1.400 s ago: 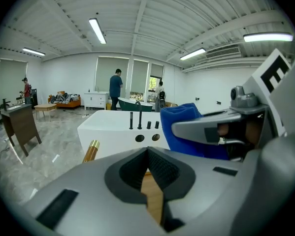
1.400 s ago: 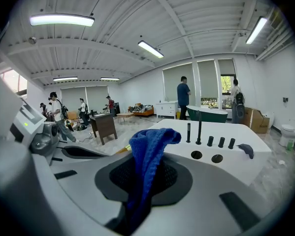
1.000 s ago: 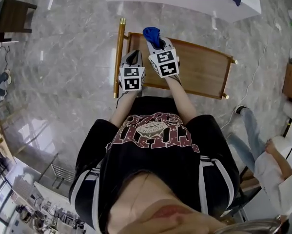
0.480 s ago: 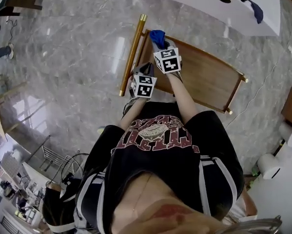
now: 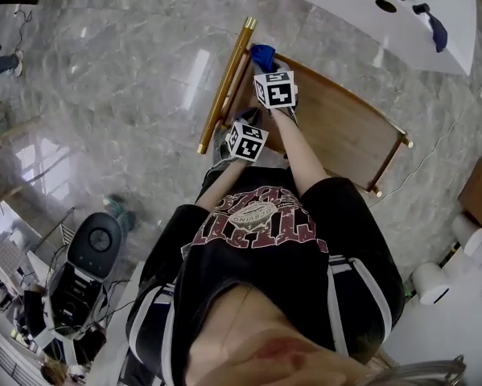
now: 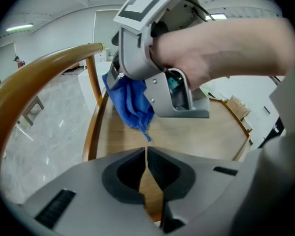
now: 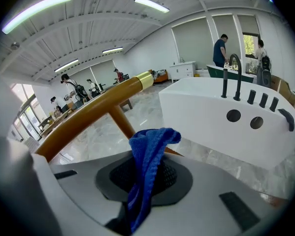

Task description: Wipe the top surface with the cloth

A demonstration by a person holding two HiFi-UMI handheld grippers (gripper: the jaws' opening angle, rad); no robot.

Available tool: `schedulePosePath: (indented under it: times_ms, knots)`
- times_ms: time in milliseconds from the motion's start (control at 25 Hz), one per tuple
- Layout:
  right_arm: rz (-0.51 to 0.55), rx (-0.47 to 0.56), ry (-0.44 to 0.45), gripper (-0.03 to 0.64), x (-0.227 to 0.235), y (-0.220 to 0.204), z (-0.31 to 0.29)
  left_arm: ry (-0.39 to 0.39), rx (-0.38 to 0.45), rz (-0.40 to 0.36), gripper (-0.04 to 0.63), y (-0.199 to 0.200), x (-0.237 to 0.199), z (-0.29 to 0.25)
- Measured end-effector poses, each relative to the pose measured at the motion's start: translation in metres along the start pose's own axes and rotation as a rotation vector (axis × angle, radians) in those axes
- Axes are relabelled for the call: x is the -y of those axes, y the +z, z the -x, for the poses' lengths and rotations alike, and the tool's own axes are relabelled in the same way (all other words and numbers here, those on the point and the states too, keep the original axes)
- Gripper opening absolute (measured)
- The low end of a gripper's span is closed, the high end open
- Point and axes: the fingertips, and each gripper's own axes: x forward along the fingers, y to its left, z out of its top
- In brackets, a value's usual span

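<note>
A wooden top [image 5: 337, 131] with a golden-brown rail [image 5: 224, 87] along its left side lies in front of me. My right gripper [image 5: 265, 66] is shut on a blue cloth [image 5: 261, 55] at the far left corner by the rail. In the right gripper view the cloth [image 7: 146, 166] stands up, pinched between the jaws of the right gripper [image 7: 143, 183]. My left gripper [image 5: 251, 119] sits just behind it, near the front left edge. In the left gripper view the left gripper [image 6: 146, 157] is shut on nothing, and the cloth [image 6: 130, 102] hangs from the right gripper [image 6: 118, 77] above the top [image 6: 206, 132].
A white tub-like unit [image 5: 401, 30] with black fittings [image 5: 385, 6] stands beyond the top. Marble floor [image 5: 120, 95] lies to the left. A black machine [image 5: 88, 264] sits at the lower left. Several people stand far off in the right gripper view.
The right gripper has carried the cloth toward the far left corner by the rail. The left gripper has followed close behind. The head view has swung, bringing the black machine into sight.
</note>
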Motion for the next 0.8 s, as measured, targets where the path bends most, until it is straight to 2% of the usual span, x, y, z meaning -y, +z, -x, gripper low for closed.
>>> schedulePosePath:
  times_ms: [240, 400, 600, 800]
  knots:
    - [0.016, -0.038, -0.008, 0.057, 0.000, -0.009, -0.017, -0.013, -0.074, -0.087, 0.048, -0.020, 0.006, -0.013]
    - [0.052, -0.045, -0.028, 0.057, 0.001, -0.013, -0.024, -0.012, -0.088, -0.144, 0.048, -0.023, 0.008, -0.016]
    - [0.066, -0.030, -0.033, 0.057, 0.004, -0.016, -0.024, -0.026, -0.057, -0.112, 0.046, -0.023, 0.007, -0.015]
    - [0.116, -0.044, -0.040, 0.057, 0.004, -0.015, -0.017, -0.021, -0.069, -0.084, 0.046, -0.023, 0.007, -0.015]
